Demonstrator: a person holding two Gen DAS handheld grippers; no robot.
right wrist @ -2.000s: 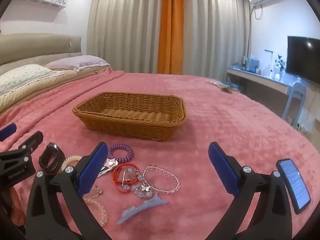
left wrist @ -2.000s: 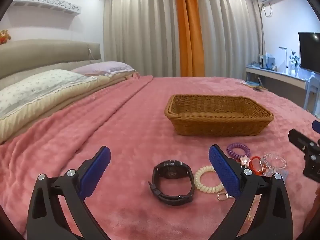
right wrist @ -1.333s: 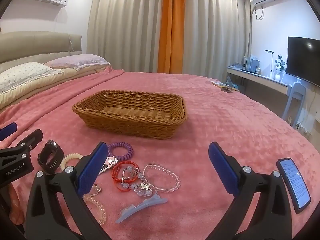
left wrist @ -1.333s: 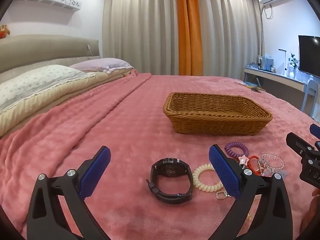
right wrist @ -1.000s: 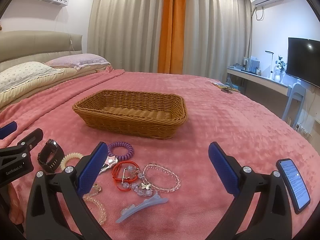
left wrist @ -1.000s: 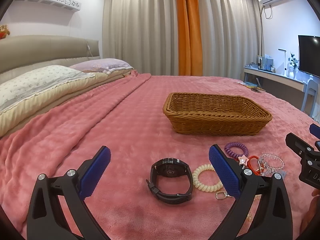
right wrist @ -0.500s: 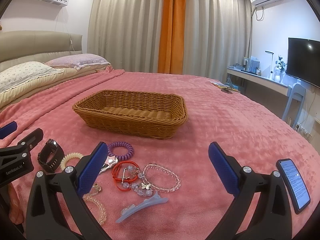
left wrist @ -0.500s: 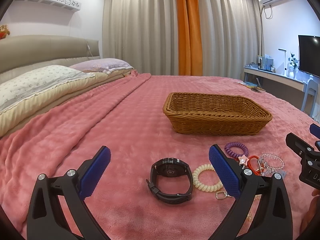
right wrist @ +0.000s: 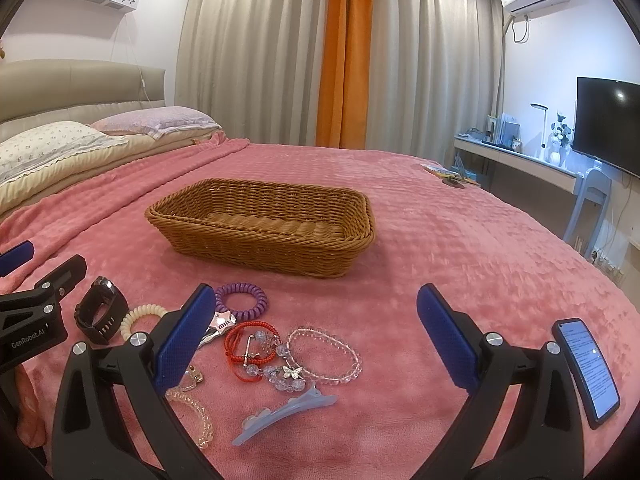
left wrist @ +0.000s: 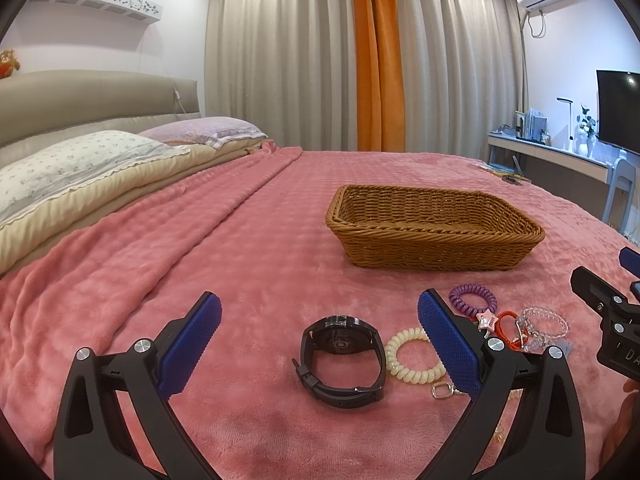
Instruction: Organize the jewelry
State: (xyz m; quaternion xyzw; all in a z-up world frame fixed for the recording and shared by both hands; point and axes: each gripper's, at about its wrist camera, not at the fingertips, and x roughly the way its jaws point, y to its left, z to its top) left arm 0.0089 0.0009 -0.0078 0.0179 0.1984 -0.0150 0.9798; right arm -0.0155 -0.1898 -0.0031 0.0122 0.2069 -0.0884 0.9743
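Nearest the cameras, the left gripper and the right gripper both hover low over the pink blanket with their blue-padded fingers spread wide and nothing between them, a stance that suggests neither has yet committed to a pick. Between the left fingers lies a black watch, strap buckled into a loop, with a cream coil bracelet touching its right side and a small metal clasp just beside that. The right gripper frames the denser cluster: a pale blue hair clip closest, then a clear bead bracelet and a red cord bracelet overlapping at a butterfly charm, a star-shaped pendant with lettering too small to read, and a purple coil hair tie farthest out. All jewelry lies loose on the blanket, grouped within reach of both tools. Well beyond it stands the wicker basket, apparently empty and probably the intended container. Readable writing: "GenRobot.AI" on the left gripper's body in the right view; a phone mounted at right shows illegible text.
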